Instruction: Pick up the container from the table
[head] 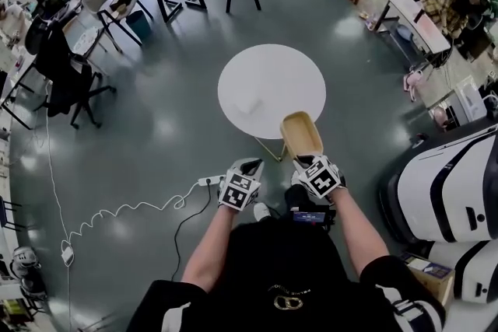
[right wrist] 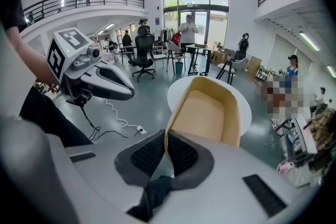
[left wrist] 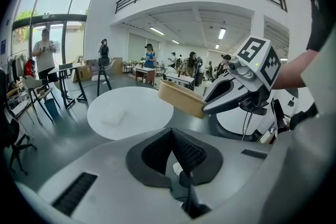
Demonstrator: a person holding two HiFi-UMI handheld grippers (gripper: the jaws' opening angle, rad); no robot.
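Note:
A tan, oblong container (head: 301, 134) hangs in the air just off the near edge of the round white table (head: 271, 66). My right gripper (head: 300, 160) is shut on the container's near rim. In the right gripper view the thin wall of the container (right wrist: 210, 113) is pinched between the pads of my right gripper (right wrist: 165, 136), with its open side facing up. My left gripper (head: 250, 164) hovers to the left of it, shut and empty. The left gripper view shows my left gripper (left wrist: 170, 132) closed, with the container (left wrist: 181, 98) ahead to the right.
A small white object (head: 250, 105) lies on the table. A power strip (head: 210, 180) with a trailing cable is on the floor to the left. Large white machine shells (head: 451, 190) stand at the right. Desks, chairs and people fill the room's edges.

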